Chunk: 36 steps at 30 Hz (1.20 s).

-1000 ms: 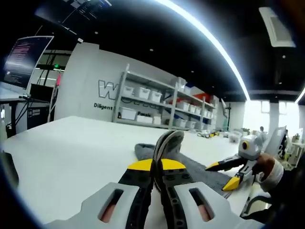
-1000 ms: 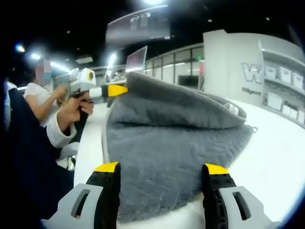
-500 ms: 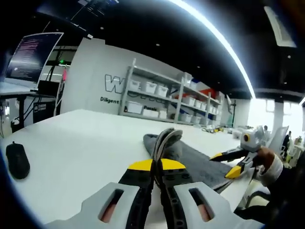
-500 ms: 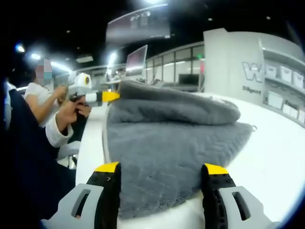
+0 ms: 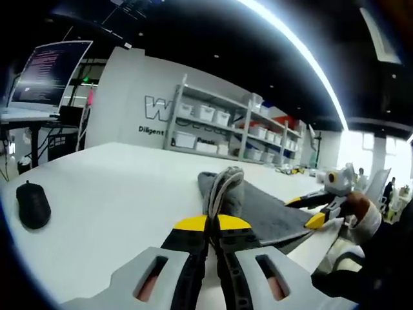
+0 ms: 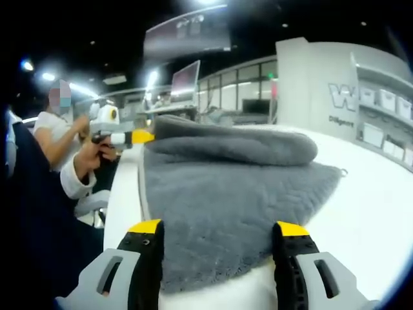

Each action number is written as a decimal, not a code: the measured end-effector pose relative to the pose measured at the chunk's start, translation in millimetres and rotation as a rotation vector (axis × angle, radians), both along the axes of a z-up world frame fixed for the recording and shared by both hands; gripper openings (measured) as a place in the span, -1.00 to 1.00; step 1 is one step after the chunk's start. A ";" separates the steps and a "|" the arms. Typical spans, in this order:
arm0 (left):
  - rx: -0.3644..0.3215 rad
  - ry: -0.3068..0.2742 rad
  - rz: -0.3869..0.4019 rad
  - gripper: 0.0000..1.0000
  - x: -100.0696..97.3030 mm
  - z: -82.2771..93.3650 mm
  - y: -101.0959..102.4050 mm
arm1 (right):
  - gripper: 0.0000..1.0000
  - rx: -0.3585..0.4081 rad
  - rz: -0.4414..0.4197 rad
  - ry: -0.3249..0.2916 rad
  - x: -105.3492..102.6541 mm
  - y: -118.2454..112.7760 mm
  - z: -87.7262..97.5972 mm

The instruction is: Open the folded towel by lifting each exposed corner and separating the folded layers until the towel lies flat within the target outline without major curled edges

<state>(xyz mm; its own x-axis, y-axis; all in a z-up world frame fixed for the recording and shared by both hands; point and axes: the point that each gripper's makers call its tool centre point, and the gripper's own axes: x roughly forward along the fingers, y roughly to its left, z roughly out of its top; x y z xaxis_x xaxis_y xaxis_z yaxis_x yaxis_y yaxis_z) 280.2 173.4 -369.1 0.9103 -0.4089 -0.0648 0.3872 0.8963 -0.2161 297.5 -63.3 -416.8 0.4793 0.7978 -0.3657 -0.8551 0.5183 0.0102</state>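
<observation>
Grey towel point(image 6: 226, 194) lies on the white surface point(image 5: 110, 187), still partly folded: a thick rolled fold runs across its far side, w/ a flat layer spread out toward the right tongs.

Left tongs point(image 5: 208, 226): yellow tips pressed together, clamped on a bunched edge of the towel point(image 5: 222, 187) that stands up in a narrow ridge just above the tips. Rest of the towel trails away from that ridge, flat on the surface toward the right tongs point(image 5: 308, 210), which sit at the towel's far edge w/ a hand point(image 5: 358, 213) gripping them.

Right tongs point(image 6: 219, 227): tips wide apart, one on each side of the towel's near edge, not pinching anything; cloth lies between them. At the towel's far left end the left tongs point(image 6: 143, 137) touch the fold, held by a hand point(image 6: 97, 158) in a white cuff.

Beside the towel, well off to the left tongs' side, a black mouse point(image 5: 32, 205) rests on the surface. Behind the towel: shelving w/ white bins point(image 5: 213, 123) against a white wall, a monitor point(image 5: 51, 71) up left. A person in a white top point(image 6: 55, 135) sits beyond the towel's left end.
</observation>
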 end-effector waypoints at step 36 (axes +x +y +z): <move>0.217 0.093 -0.245 -0.48 74.9 8.8 -44.2 | 0.35 -0.011 0.005 0.002 1.3 -0.4 0.6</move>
<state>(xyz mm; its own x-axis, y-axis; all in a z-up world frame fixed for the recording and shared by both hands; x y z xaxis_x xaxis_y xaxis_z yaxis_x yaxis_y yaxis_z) 355.1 129.2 -360.3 0.7727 -0.5824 -0.2524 0.5845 0.8079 -0.0746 298.7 -63.7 -416.2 0.4746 0.7962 -0.3753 -0.8576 0.5142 0.0062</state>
